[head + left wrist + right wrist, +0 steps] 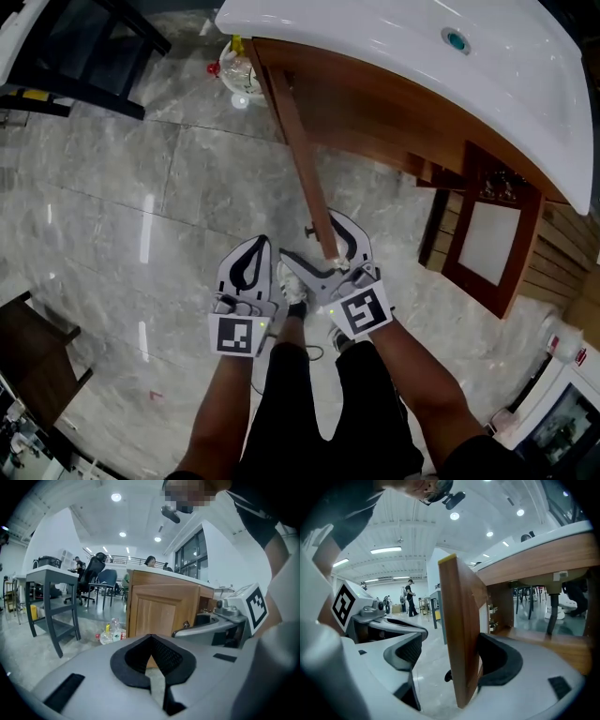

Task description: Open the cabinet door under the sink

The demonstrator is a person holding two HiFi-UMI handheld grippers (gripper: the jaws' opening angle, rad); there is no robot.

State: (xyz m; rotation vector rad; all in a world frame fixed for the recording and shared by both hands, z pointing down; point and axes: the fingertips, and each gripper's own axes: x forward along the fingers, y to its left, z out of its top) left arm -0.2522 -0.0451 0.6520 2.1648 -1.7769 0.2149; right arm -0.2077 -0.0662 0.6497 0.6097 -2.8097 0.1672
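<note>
Currently, nearest to me, the left gripper [152,644] has its jaws closed together with nothing between them. It hangs just left of the right gripper [453,656] and plays no part in the job.

The right gripper's jaws stand apart and straddle the free edge of the cabinet door [457,611]. The right pad [499,660] lies against the door's inner face. The left pad [408,651] is clear of the outer face, with a gap showing. I record this as a hook on the edge, not a clamp. A dark knob [447,676] sits low on the outer face, untouched.

In the head view the door is swung far out from the cabinet [375,112], edge-on to me and roughly square to its front. It reaches from under the sink [394,37] to the grippers. The opening beside it is exposed, and hinge fittings [490,616] show inside. Farther right, a second door [489,234] with a pale panel also stands out from the cabinet.

Assessment: the opening itself looks essentially done. What is left, in my judgement, is to ease the right gripper off the edge and withdraw it, or to swing the door a little wider if full travel is wanted.
</note>
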